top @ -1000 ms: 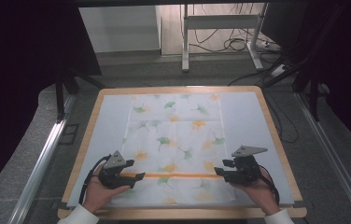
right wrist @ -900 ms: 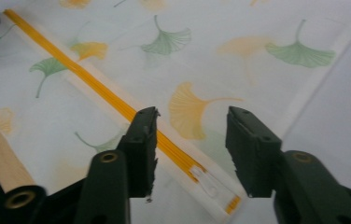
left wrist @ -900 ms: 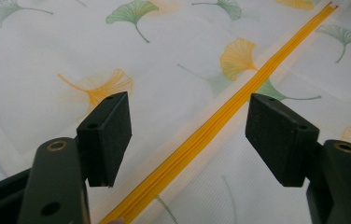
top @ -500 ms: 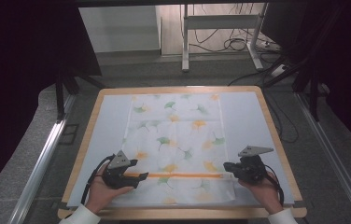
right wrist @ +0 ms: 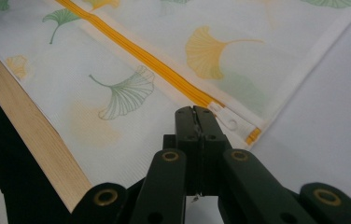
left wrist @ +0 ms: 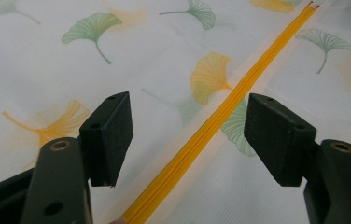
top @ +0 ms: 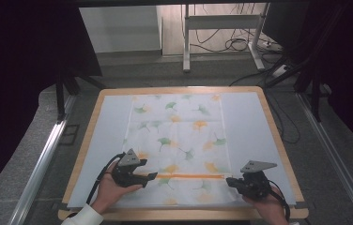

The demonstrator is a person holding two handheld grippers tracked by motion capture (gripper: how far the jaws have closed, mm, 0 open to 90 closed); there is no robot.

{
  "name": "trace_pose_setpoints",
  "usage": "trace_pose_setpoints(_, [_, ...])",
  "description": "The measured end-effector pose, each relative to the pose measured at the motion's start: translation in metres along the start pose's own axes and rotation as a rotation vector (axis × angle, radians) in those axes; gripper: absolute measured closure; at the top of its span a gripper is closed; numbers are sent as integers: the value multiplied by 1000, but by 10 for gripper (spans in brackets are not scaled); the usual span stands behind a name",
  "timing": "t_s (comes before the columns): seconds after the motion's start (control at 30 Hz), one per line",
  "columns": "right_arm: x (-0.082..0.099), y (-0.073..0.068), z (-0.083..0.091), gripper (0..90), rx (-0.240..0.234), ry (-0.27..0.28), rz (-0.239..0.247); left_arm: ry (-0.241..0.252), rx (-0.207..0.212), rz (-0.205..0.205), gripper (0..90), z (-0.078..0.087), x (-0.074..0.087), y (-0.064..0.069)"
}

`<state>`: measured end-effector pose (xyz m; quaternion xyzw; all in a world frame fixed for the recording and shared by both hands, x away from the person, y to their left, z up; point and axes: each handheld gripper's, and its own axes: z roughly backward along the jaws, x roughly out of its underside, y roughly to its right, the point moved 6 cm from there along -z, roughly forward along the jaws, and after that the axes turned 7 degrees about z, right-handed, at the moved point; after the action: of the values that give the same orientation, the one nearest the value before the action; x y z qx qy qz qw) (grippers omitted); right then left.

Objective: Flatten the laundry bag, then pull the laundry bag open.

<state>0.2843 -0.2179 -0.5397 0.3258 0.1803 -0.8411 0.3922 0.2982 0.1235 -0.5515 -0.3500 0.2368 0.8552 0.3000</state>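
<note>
Your bag (top: 177, 140), a white mesh one printed with leaves, lies flat on the table (top: 254, 122) between the two wooden side edges, its long axis running from the near edge to the far edge. The orange zipper (top: 188, 176) crosses it left to right close to the near end.

Your right gripper (top: 231, 181) has just been closing and is now clenched at the zipper's right end (right wrist: 220, 109), by the white tab; whether it pinches the tab or the cloth I cannot tell.

Your left gripper (top: 152, 176) is released, jaws wide apart with the zipper (left wrist: 211, 126) running between them, untouched.

In my judgement you are at the start: one end appears secured, and the zipper looks closed along its whole length. The left-hand grip and the pull along the zipper line remain.
</note>
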Motion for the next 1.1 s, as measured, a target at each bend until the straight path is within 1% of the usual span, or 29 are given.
trace_pose_setpoints(0.1, [2,3,1,893,4,3,-8,-4,8,-3,324,-3,-2,3])
trace_pose_setpoints(0.2, [2,4,2,893,2,4,-12,-25,22,-12,334,-8,-5,8])
trace_pose_setpoints(0.23, [3,4,2,893,-2,4,-11,-25,29,-31,339,-11,-10,13])
trace_pose_setpoints(0.27, [4,4,2,893,-3,4,-11,-22,35,-38,338,-12,-14,16])
trace_pose_setpoints(0.3, [4,4,2,893,-3,4,-11,-22,35,-38,336,-12,-14,16])
trace_pose_setpoints(0.33, [5,3,3,893,-4,4,-10,-20,36,-49,334,-13,-17,19])
trace_pose_setpoints(0.37, [5,3,3,893,-4,4,-10,-19,37,-60,334,-14,-21,23])
trace_pose_setpoints(0.4, [5,3,3,893,-5,6,-10,-6,21,-85,333,-17,-27,31])
trace_pose_setpoints(0.43, [5,3,3,893,-5,6,-10,-6,21,-85,334,-17,-27,31])
trace_pose_setpoints(0.47, [5,2,2,893,-6,4,-6,-7,32,-116,333,-21,-34,42])
trace_pose_setpoints(0.5, [5,2,2,893,-8,4,-4,-7,32,-116,332,-21,-34,42])
trace_pose_setpoints(0.6, [5,1,3,893,-10,8,-1,-21,64,-144,332,-30,-43,59])
trace_pose_setpoints(0.63, [5,0,4,893,-14,11,1,-29,78,-156,331,-37,-47,67])
trace_pose_setpoints(0.67, [5,0,5,893,-15,12,2,-29,78,-156,331,-37,-47,67])
trace_pose_setpoints(0.73, [7,-1,5,893,-16,12,2,-37,90,-159,331,-46,-51,73])
trace_pose_setpoints(0.77, [7,-1,5,893,-16,12,2,-37,90,-159,331,-46,-51,73])
trace_pose_setpoints(0.83, [9,-3,7,893,-18,15,4,-47,98,-166,333,-51,-57,75])
trace_pose_setpoints(0.87, [9,-3,7,893,-18,15,4,-47,98,-166,334,-51,-57,75])
trace_pose_setpoints(0.9, [10,-4,7,893,-17,15,6,-44,102,-165,335,-55,-62,77])
trace_pose_setpoints(0.93, [10,-5,6,893,-18,11,5,-44,102,-165,335,-55,-62,77])
trace_pose_setpoints(0.97, [10,-5,6,893,-18,11,5,-45,108,-167,335,-57,-64,78])
trace_pose_setpoints(1.0, [10,-6,4,893,-21,8,10,-45,121,-160,336,-61,-69,80])
trace_pose_setpoints(1.1, [10,-8,4,893,-25,7,14,-48,124,-161,337,-66,-72,82])
